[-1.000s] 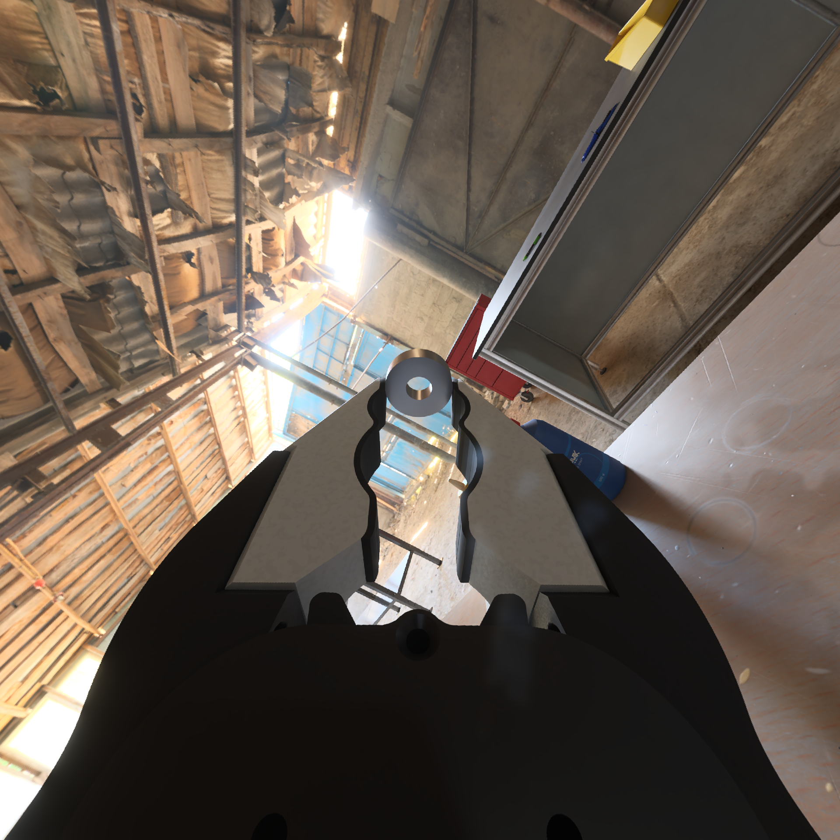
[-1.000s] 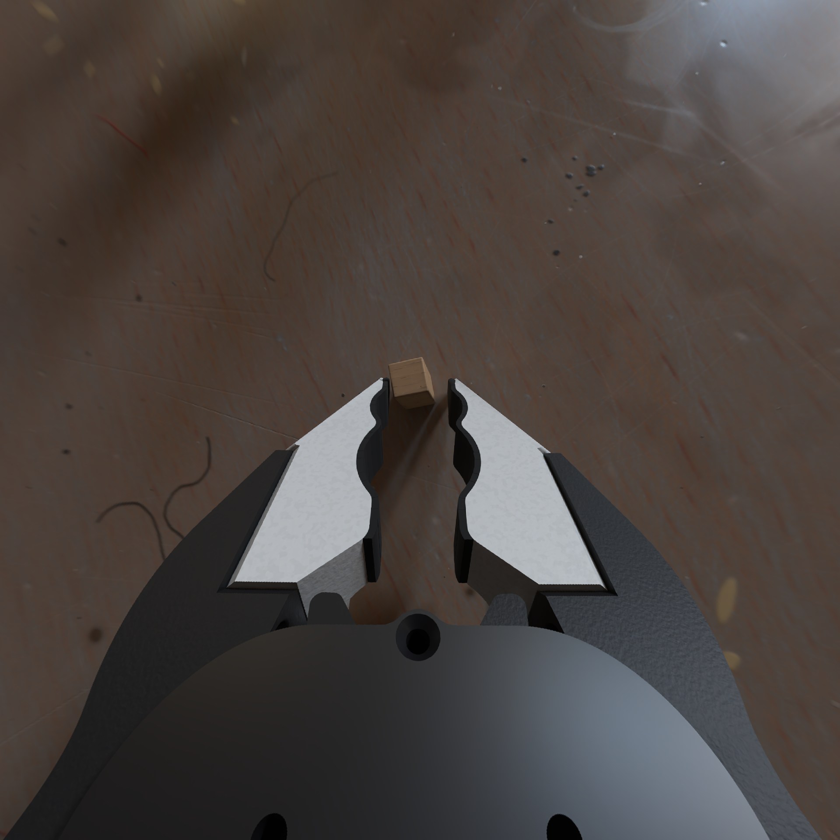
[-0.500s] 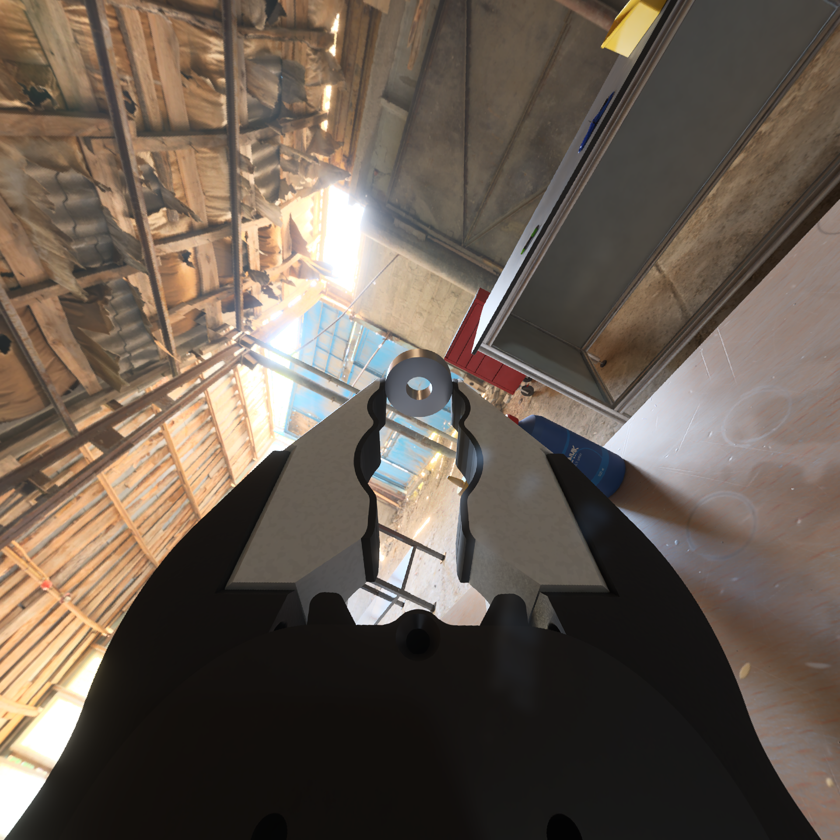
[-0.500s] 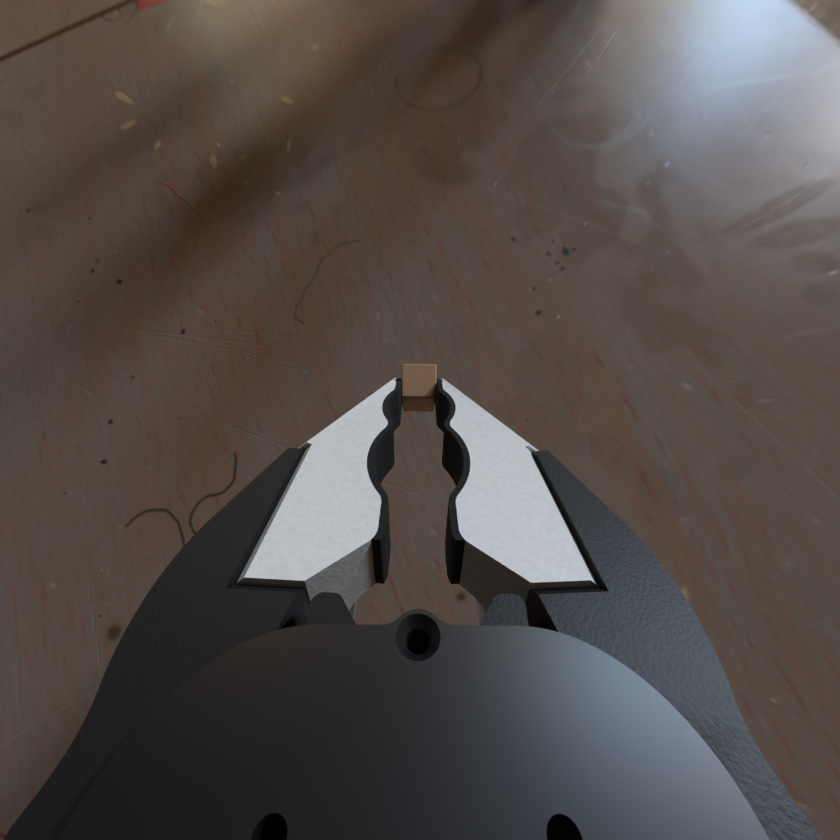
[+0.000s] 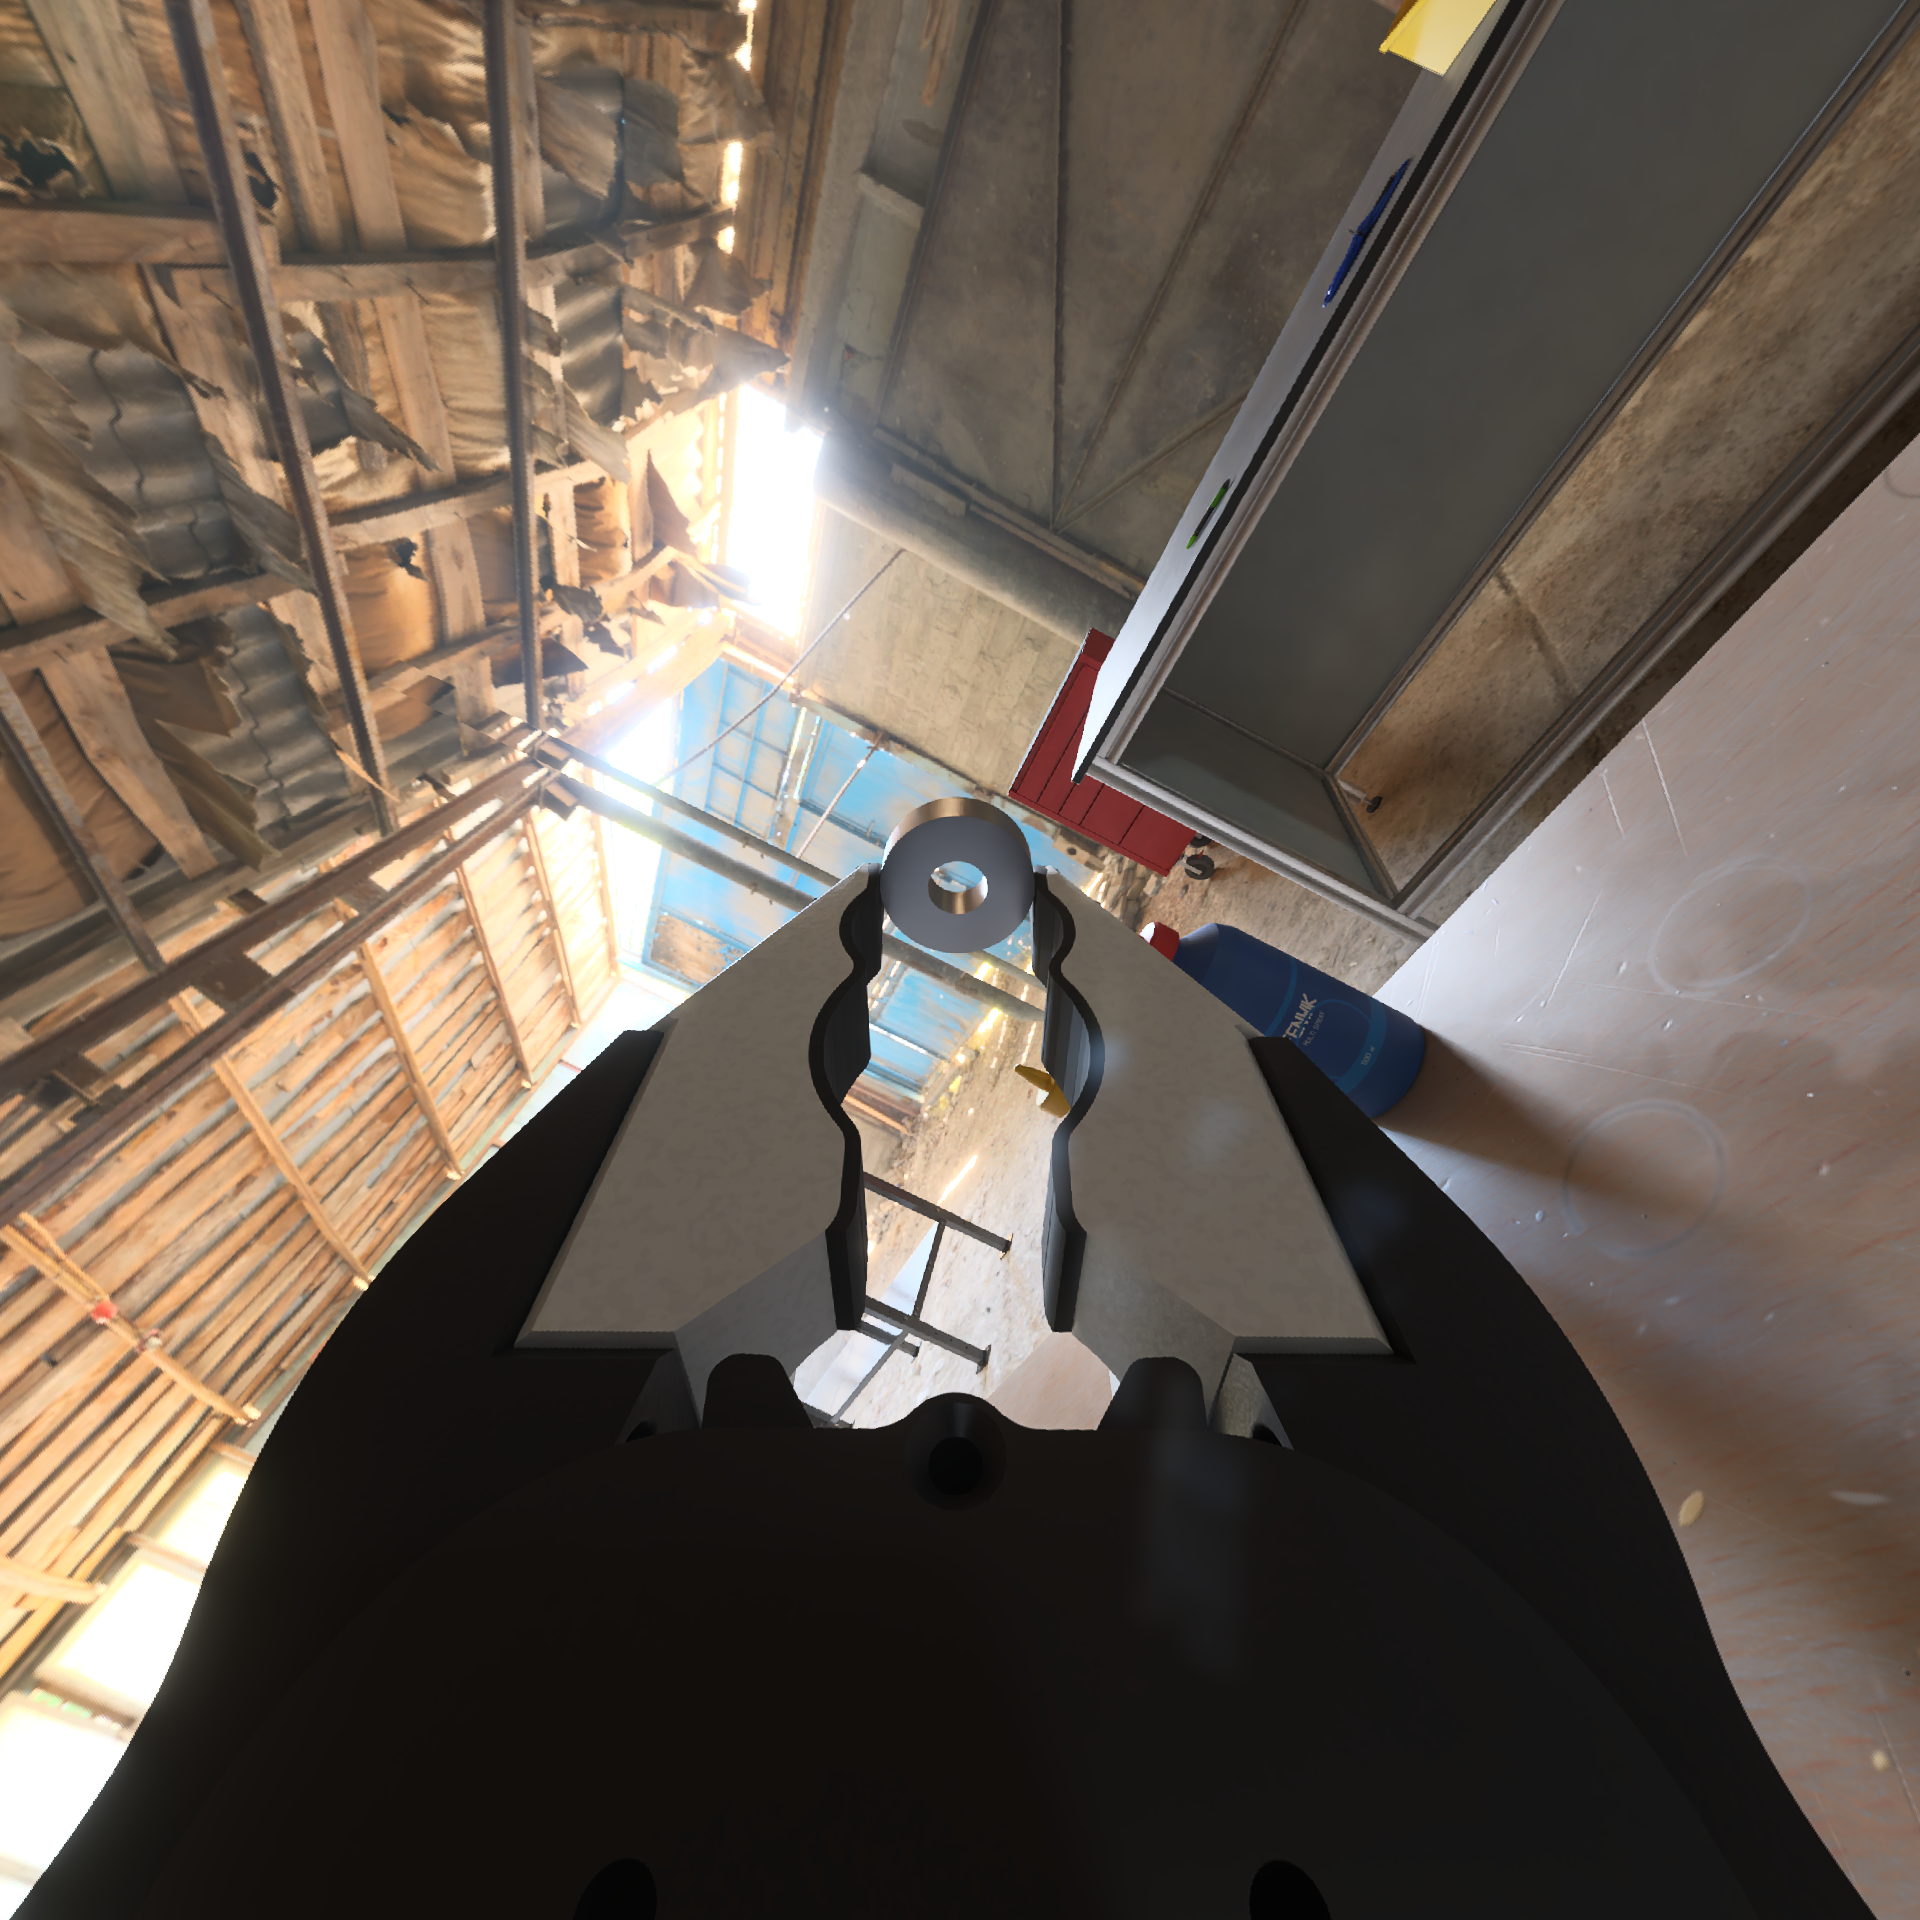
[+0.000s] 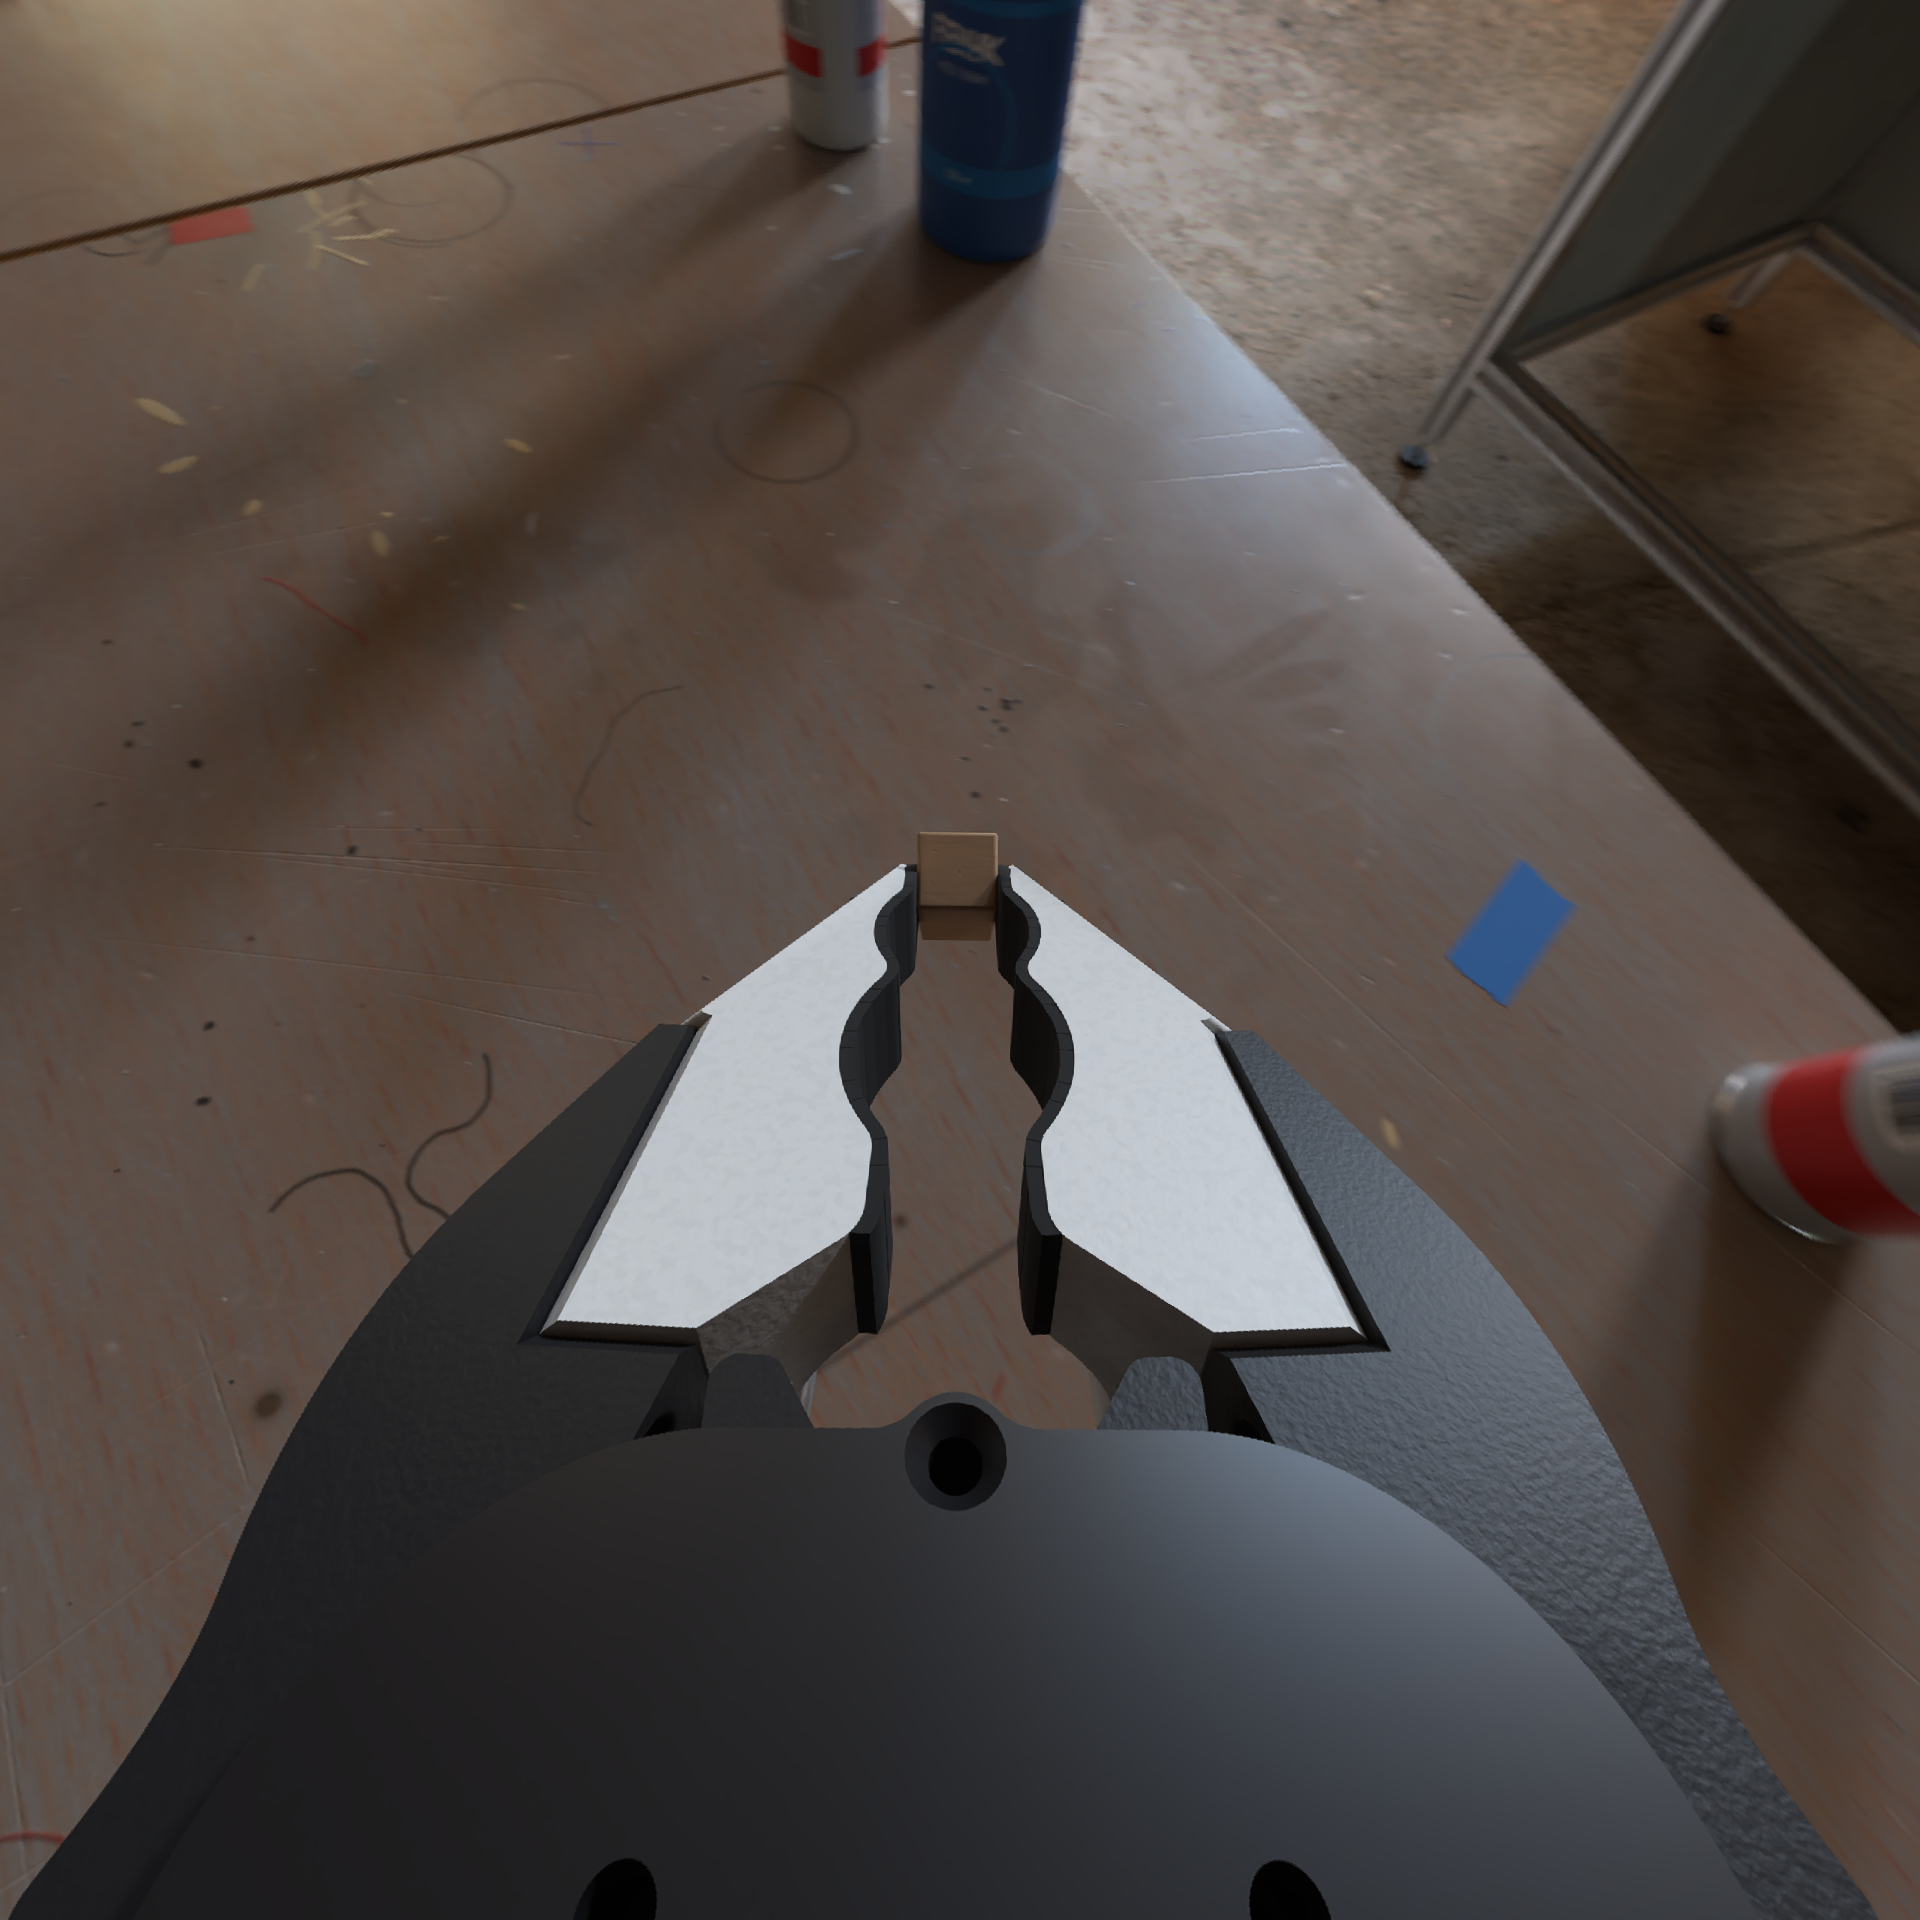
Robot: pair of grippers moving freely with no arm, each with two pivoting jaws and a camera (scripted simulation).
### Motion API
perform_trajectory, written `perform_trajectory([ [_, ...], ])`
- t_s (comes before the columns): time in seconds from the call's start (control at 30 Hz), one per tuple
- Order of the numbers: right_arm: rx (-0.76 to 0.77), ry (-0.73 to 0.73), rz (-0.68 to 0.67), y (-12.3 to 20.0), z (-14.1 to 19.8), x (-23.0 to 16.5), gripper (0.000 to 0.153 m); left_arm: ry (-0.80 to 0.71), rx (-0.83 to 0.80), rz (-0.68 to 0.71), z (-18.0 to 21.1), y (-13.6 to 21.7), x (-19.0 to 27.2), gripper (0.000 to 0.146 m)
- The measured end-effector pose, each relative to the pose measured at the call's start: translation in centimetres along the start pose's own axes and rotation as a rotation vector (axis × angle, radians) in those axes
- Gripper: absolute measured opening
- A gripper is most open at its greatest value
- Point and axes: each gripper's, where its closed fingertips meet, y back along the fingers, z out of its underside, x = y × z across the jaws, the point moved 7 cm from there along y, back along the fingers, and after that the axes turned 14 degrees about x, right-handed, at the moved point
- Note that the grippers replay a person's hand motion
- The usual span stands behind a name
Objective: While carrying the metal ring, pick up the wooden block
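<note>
Since my left tool (image 5: 957, 891) grips the metal ring (image 5: 957, 889) aloft, my right tool (image 6: 957, 896) pinches the wooden block (image 6: 957, 871) above the table (image 6: 436, 665), near its right edge

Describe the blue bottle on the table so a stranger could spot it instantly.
Start at the brown wooden tabletop and follow its far edge beside the bare floor. The tall dark-blue cylindrical bottle stands upright there, next to a white can with a red band; it alone is blue.

A scratched brown desk (image 6: 520, 727) stands on a rough concrete floor (image 6: 1351, 208). Far right stands a grey metal-framed table (image 6: 1558, 260). Sunlight breaks through a tattered roof of wooden slats (image 5: 260, 520) beside blue windows (image 5: 748, 748).
</note>
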Motion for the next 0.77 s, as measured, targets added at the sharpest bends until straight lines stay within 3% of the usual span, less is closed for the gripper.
perform_trajectory([
  [0.23, 0.015, 0.006, 0.115, 4.4, -1.9, 2.4, 0.014, -0.016, 0.013, 0.031, -0.6, -0.3, 0.8, 0.028],
  [0.43, 0.068, 0.121, 0.218, 9.4, -5.0, 1.4, 0.014, -0.072, 0.066, 0.107, -2.8, -1.1, 3.0, 0.028],
  [0.63, 0.137, 0.243, 0.028, 11.4, -7.0, -3.7, 0.014, -0.142, 0.152, 0.226, -6.2, -1.7, 6.7, 0.028],
  [0.77, 0.102, 0.330, 0.024, 10.5, -7.1, -5.6, 0.014, -0.189, 0.208, 0.288, -8.2, -1.8, 9.0, 0.028],
])
